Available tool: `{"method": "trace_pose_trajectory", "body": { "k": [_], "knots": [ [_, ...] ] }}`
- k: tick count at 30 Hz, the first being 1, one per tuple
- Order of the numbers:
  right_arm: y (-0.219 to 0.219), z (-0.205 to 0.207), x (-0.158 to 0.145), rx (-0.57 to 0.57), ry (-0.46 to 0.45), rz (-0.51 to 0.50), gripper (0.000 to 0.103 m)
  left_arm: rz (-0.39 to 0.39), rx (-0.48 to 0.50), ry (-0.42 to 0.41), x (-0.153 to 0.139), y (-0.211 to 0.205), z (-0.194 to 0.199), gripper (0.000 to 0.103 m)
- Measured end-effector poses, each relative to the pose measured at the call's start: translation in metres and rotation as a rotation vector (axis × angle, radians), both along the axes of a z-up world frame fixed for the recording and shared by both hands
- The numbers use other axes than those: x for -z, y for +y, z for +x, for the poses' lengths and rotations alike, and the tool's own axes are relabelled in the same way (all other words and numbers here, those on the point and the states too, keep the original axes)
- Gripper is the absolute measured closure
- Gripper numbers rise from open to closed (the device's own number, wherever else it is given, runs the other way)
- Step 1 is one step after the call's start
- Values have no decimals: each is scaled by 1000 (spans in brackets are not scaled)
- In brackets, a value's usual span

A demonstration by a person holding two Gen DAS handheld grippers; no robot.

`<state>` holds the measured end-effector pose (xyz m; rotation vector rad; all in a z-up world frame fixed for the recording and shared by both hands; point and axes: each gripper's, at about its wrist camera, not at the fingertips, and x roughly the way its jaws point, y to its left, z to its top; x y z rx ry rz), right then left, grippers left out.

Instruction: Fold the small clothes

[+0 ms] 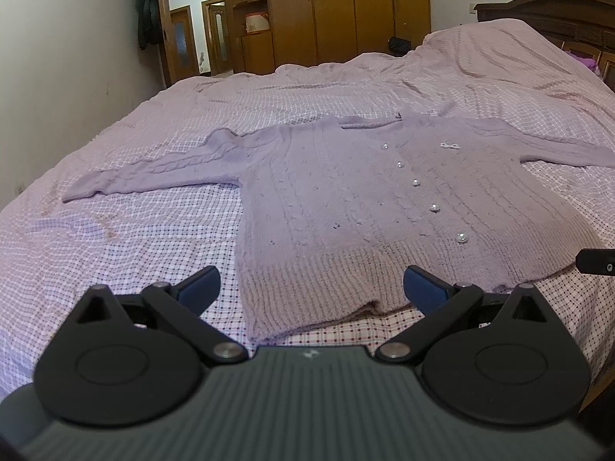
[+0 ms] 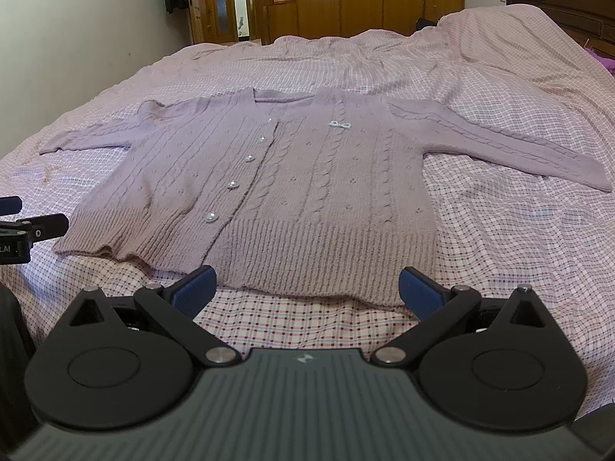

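A: What's nearest you?

B: Your left gripper [image 1: 311, 288] is spread wide, holding nothing, its 2 blue pads [image 1: 201, 286] hovering just short of the cardigan's ribbed hem. Your right gripper [image 2: 305, 288] is just as wide and just as empty, over the checked bedspread [image 2: 300, 322] at the hem's near edge.

A: And the garment?

B: Your lilac cardigan [image 2: 307, 176] lies flat on the bed, front up, hem toward you, both sleeves stretched out to the sides. It's buttoned: 5 pearl buttons [image 1: 461, 237] run up the placket, and a small white bow [image 2: 340, 125] sits on the chest.

A: Beyond that?

B: You see rumpled bedspread running back to a dark headboard [image 1: 553, 7] on your right, then wooden wardrobes [image 1: 346, 7] and an open doorway [image 1: 192, 19] on the far wall.
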<state>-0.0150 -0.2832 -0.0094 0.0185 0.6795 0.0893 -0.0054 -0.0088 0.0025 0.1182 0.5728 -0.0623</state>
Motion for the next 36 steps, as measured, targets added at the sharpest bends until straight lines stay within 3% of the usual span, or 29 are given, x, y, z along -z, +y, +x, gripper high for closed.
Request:
{"method": "trace_pose_trajectory", "body": {
  "k": [9,17,32,36],
  "knots": [
    [13,7,3,-23,11,4,0,-1,-13,12,3,6,3,0],
    [48,33,-3,-92,18,35,0,-6,-66,14,-5,39,16,0],
    [220,131,-18,-359,67,43,0,60,-280,-8,-19,169,70,0],
    [274,160,-24,-407,83,92,0,28,-349,-18,-18,216,90,0]
  ]
}}
